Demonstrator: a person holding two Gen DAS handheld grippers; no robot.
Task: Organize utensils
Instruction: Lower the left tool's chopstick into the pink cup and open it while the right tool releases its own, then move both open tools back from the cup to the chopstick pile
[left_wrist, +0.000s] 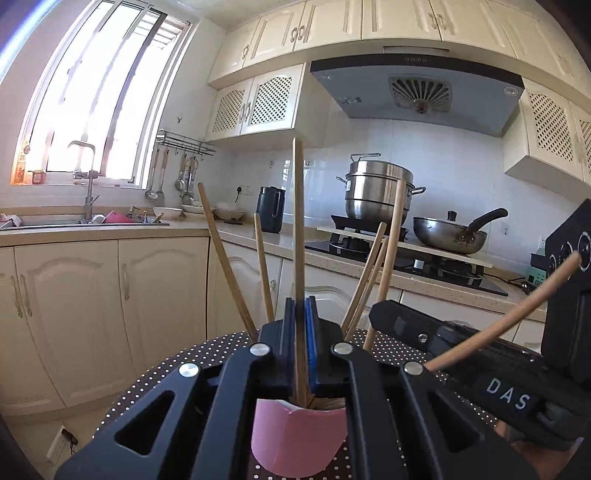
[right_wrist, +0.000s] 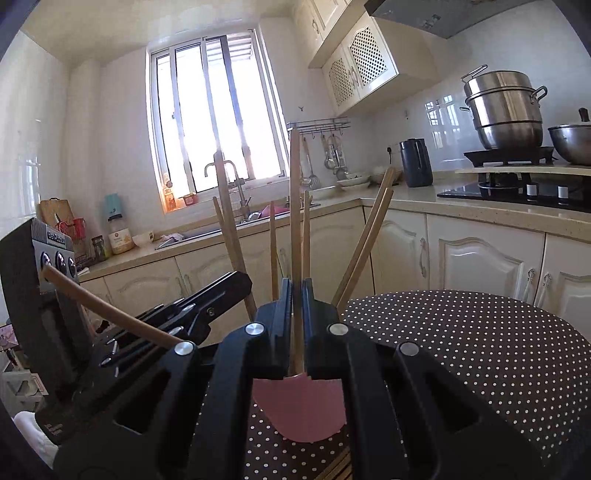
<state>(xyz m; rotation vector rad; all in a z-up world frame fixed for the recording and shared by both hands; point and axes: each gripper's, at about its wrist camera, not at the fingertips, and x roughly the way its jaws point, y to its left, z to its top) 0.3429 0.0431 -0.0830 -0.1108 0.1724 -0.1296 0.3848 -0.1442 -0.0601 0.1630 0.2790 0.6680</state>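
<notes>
A pink cup stands on a round table with a dark polka-dot cloth. Several wooden chopsticks lean upright in the cup. My left gripper is shut on an upright chopstick whose lower end reaches into the cup's mouth. My right gripper is shut on another upright chopstick over the same cup. Each gripper shows beside the other: the right gripper and the left gripper. One more chopstick leans back between them.
Cream kitchen cabinets ring the table, with a sink and tap under the window. A black kettle, a steel steamer pot and a wok are on the counter and hob. More chopsticks lie on the cloth.
</notes>
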